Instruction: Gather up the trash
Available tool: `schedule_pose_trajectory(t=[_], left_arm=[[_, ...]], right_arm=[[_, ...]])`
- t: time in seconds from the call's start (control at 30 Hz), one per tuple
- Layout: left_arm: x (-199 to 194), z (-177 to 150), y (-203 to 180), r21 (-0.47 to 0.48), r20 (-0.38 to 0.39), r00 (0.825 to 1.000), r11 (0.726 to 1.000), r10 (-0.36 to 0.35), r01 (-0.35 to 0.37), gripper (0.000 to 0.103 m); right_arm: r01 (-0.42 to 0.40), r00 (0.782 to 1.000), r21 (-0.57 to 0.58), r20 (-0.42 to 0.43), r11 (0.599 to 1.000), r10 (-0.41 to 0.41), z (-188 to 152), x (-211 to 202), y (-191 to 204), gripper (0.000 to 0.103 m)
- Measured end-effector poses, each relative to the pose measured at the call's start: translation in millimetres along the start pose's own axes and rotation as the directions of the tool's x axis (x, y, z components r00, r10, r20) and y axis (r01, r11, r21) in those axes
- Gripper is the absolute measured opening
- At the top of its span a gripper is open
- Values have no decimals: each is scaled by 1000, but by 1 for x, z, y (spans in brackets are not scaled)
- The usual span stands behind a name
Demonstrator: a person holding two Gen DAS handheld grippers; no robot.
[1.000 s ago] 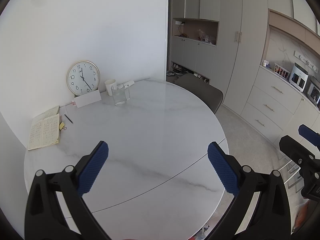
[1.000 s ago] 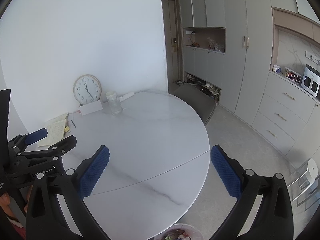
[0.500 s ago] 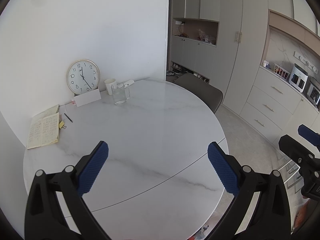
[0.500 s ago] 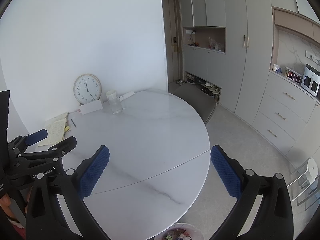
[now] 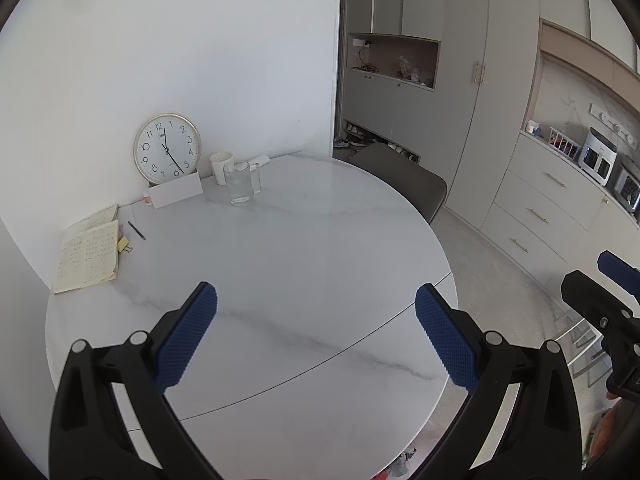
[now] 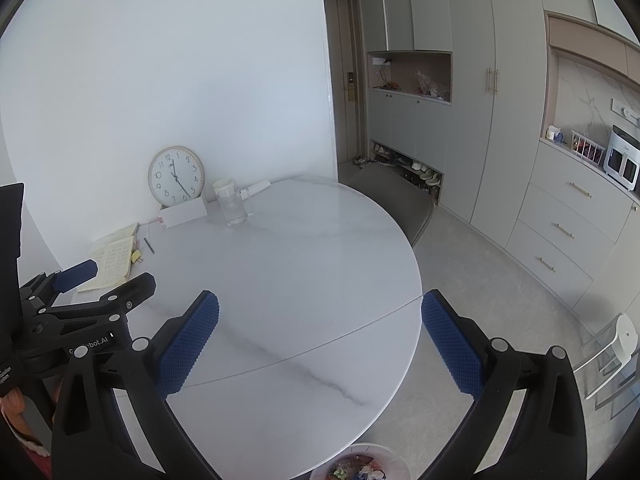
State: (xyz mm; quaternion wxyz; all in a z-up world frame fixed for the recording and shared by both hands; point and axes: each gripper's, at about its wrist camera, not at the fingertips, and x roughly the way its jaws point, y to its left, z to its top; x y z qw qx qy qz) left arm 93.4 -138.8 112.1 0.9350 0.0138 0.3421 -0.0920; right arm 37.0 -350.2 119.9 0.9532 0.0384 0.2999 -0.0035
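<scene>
Both grippers hover over the near part of a round white marble table (image 5: 304, 264). My left gripper (image 5: 316, 334) is open, nothing between its blue pads. My right gripper (image 6: 320, 340) is open too and holds nothing. A white trash bin (image 6: 360, 465) with crumpled, coloured scraps inside shows below the table's near edge in the right wrist view; a sliver of the trash (image 5: 402, 462) also shows in the left wrist view. Each view catches the other gripper at its side: the right gripper (image 5: 600, 304), the left gripper (image 6: 80, 292).
At the table's far side stand a wall clock (image 5: 167, 148), a white card (image 5: 176, 194), a white cup (image 5: 221, 166) and a glass mug (image 5: 240, 184). An open notebook (image 5: 88, 256), a pen (image 5: 136, 230) and a yellow clip (image 5: 124, 245) lie left. A grey chair (image 5: 404, 182) stands beyond.
</scene>
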Motion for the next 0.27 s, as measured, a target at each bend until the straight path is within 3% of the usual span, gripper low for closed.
schedule_pose_trajectory(t=[0.27], left_arm=[[2,-2,1,-6,-17,1000,1000,-17,17,95]], right_arm=[[-1,1000,-2,-10,1000,1,-1,2,2,101]])
